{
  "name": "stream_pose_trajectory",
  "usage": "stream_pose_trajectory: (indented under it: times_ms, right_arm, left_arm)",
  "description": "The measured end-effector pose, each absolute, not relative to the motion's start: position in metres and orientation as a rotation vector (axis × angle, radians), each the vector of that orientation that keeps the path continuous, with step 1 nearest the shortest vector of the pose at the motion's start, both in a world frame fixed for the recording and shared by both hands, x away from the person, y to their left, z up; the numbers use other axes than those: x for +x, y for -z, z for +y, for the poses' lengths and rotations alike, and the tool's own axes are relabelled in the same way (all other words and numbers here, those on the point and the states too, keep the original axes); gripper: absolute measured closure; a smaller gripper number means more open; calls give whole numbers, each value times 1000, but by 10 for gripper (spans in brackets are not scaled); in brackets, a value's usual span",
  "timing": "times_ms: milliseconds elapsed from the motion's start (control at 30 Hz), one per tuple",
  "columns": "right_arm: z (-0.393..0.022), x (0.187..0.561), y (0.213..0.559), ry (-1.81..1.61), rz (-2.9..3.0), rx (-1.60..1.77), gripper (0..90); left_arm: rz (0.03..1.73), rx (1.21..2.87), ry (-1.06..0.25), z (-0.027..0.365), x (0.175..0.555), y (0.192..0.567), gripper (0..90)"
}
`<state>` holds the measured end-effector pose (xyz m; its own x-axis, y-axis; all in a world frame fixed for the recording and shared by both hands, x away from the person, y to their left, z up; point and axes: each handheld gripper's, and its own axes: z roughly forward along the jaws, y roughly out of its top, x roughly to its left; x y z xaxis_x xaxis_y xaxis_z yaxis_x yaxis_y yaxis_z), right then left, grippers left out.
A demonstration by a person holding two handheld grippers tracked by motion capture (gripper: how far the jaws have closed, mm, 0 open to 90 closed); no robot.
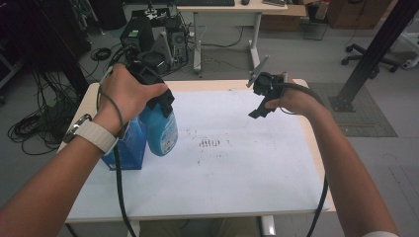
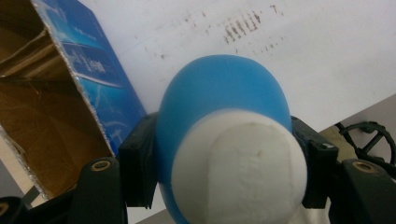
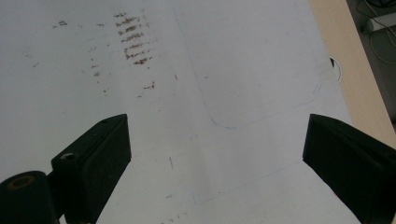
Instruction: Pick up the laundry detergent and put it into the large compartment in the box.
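Note:
A blue bottle point(image 1: 162, 129) with a white top hangs in my left gripper point(image 1: 159, 98), held above the table's left side. In the left gripper view the black pads point(image 2: 138, 161) press on both sides of the blue bottle point(image 2: 219, 93), whose white cap faces the camera. Just left of it stands an open blue cardboard box point(image 1: 126, 148), its brown inside and blue wall point(image 2: 100, 70) close by the bottle. My right gripper point(image 1: 260, 101) hovers over the table's far right; its jaws stand wide apart with nothing between them above the white sheet point(image 3: 243, 70).
A white sheet point(image 1: 237, 163) with brown smudges point(image 1: 210, 143) covers the wooden table point(image 1: 210, 85). Cables trail from both grippers off the near edge. Beyond the far edge are computer gear, cables and another desk on the floor.

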<state>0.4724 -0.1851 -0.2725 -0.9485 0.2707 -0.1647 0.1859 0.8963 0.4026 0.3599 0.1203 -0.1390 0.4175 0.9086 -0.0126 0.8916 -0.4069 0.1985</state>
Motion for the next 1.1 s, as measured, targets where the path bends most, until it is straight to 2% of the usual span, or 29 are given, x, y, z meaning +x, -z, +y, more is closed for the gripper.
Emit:
stream_pose_trajectory:
  times_ms: [1100]
  right_arm:
    - [-186, 480, 275, -577, 2846, 360, 80]
  left_arm:
    - [1777, 2376, -183, 153, 385, 99, 374]
